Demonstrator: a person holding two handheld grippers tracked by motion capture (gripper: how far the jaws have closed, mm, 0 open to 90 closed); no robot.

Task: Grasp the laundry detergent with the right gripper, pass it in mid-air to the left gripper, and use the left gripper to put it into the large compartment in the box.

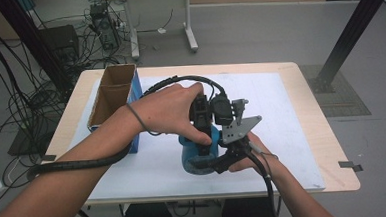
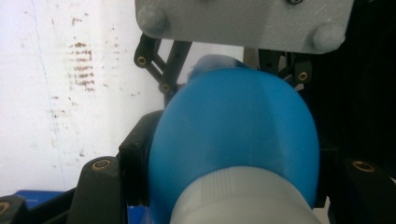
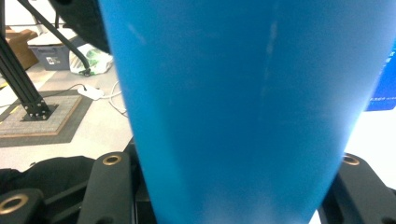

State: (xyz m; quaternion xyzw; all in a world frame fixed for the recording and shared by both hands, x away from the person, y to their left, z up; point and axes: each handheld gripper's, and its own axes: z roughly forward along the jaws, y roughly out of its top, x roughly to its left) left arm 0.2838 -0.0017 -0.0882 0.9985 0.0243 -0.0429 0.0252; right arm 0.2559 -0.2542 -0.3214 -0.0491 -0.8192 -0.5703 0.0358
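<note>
A blue bottle (image 1: 193, 156) stands on the white mat (image 1: 287, 133) near the table's front edge. My left gripper (image 1: 204, 135) comes down on it from above, shut on the bottle's ribbed pale cap (image 2: 243, 196), with black fingers (image 2: 100, 186) on either side. My right gripper (image 1: 212, 160), with its grey plate (image 1: 239, 128) on top, reaches in from the right side and is shut on the bottle's blue body (image 3: 243, 116). In the right gripper view its fingers (image 3: 112, 186) press against both flanks of the body. The lower part of the bottle is hidden behind hands and grippers.
An open cardboard box (image 1: 111, 93) with a blue side stands on the table's left part, close to the left forearm. The wooden table edge (image 1: 327, 131) frames the mat. Cables (image 1: 25, 102) lie on the floor at left, and another table's legs (image 1: 191, 36) stand behind.
</note>
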